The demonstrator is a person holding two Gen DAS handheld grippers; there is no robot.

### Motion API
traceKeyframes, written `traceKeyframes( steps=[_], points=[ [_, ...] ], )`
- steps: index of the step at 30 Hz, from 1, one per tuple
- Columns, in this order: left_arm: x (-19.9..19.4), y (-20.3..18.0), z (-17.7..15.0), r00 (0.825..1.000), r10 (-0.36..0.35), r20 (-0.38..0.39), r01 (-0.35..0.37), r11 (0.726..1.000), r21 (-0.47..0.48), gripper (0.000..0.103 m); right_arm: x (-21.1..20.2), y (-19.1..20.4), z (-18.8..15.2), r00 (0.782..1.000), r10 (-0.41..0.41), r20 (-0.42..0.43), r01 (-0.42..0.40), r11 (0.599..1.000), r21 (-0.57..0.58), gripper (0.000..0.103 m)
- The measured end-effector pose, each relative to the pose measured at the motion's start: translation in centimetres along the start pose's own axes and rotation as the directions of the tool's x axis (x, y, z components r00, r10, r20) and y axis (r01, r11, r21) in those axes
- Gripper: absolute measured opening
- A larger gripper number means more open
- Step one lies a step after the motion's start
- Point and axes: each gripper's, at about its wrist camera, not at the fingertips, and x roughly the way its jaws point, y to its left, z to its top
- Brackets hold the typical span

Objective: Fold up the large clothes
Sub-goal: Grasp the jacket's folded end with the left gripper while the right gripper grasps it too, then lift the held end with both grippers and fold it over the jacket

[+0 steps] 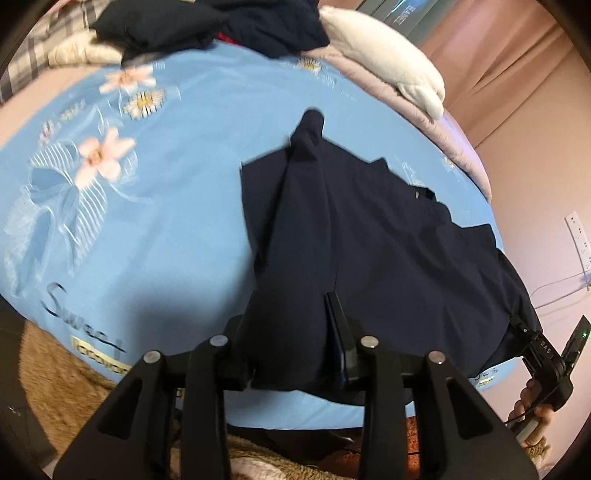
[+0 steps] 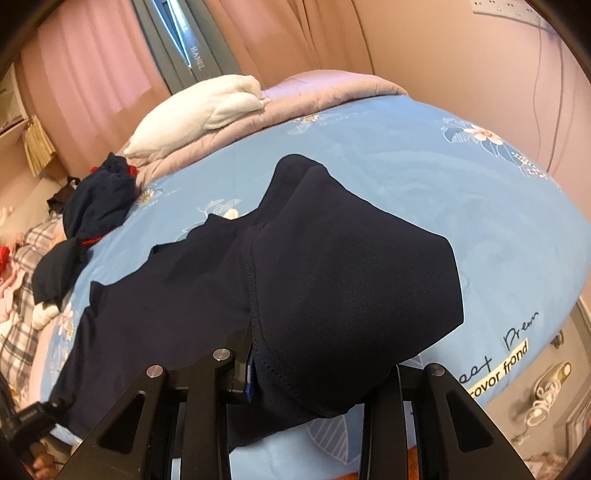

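Note:
A large navy garment lies spread over the light blue flowered bedsheet, with its near edge lifted. In the left wrist view my left gripper is shut on a bunched fold of it, and a taut ridge of cloth runs away to a far sleeve. My right gripper shows at the right, clamped on the same edge. In the right wrist view the garment drapes over my right gripper, shut on the cloth, with its right finger hidden. The left gripper shows at the bottom left.
A heap of dark clothes and a white pillow lie at the far side of the bed on a pink quilt. A brown rug lies below the near bed edge. A pink wall with a socket strip stands close on the right.

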Motion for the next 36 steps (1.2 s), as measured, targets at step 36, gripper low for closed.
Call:
traceKeyframes(
  steps=[36],
  points=[
    [13.9, -17.5, -5.4, 0.960, -0.095, -0.262, 0.187, 0.917, 0.353, 0.037, 0.6, 1.1, -1.0, 0.999, -0.037, -0.002, 0.037, 0.996, -0.082, 0.033]
  ],
)
